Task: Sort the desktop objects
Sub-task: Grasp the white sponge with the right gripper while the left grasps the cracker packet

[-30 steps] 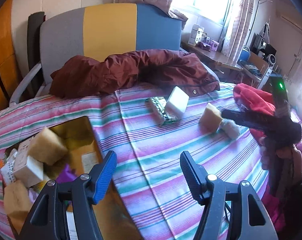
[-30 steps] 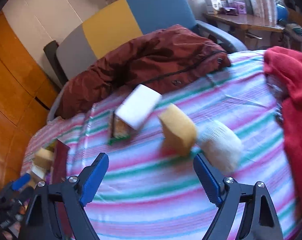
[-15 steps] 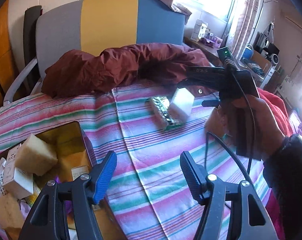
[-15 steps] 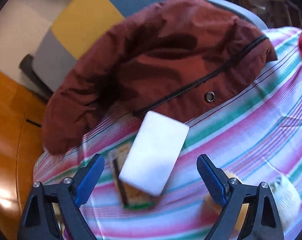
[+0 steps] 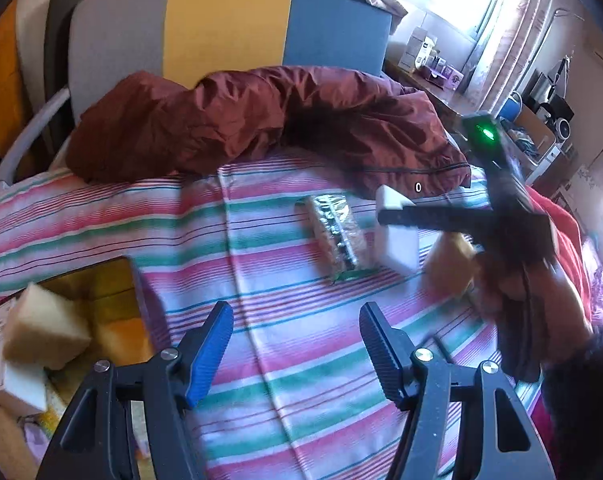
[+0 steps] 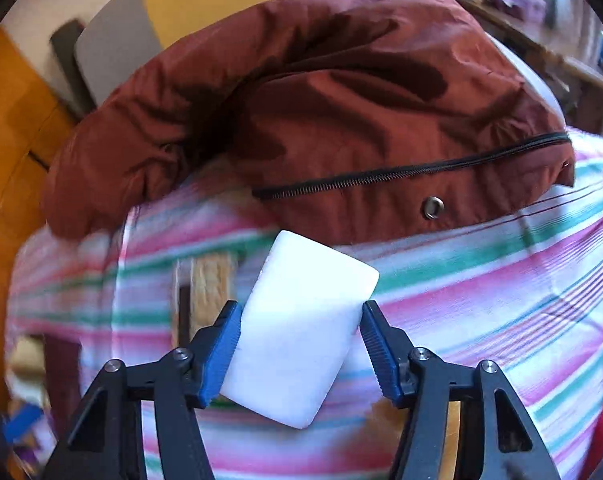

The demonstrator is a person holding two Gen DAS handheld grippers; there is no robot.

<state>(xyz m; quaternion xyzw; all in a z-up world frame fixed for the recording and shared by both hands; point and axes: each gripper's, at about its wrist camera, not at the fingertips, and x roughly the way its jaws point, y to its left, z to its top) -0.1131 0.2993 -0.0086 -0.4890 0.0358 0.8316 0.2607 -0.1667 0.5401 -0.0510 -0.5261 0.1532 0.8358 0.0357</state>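
Note:
A white foam block point(image 6: 301, 332) lies on the striped cloth, leaning against a foil-wrapped snack bar point(image 5: 335, 236). My right gripper point(image 6: 299, 340) straddles the block, its blue pads point(image 6: 223, 344) at both sides, jaws closing around it; the left pad touches, the right stands just off. In the left wrist view the block point(image 5: 397, 240) sits under the right gripper point(image 5: 385, 218), with a tan sponge point(image 5: 449, 268) beside it. My left gripper point(image 5: 295, 344) is open and empty above the cloth.
An open box point(image 5: 113, 280) at the left holds tan and white blocks point(image 5: 41, 332). A maroon jacket point(image 5: 261, 120) lies behind the objects, a red garment point(image 5: 561, 232) at the right. A colour-blocked chair back point(image 5: 229, 20) stands behind.
My right gripper moved forward and down onto the white block, and its jaws narrowed around it. My left gripper stayed open, shifting slightly.

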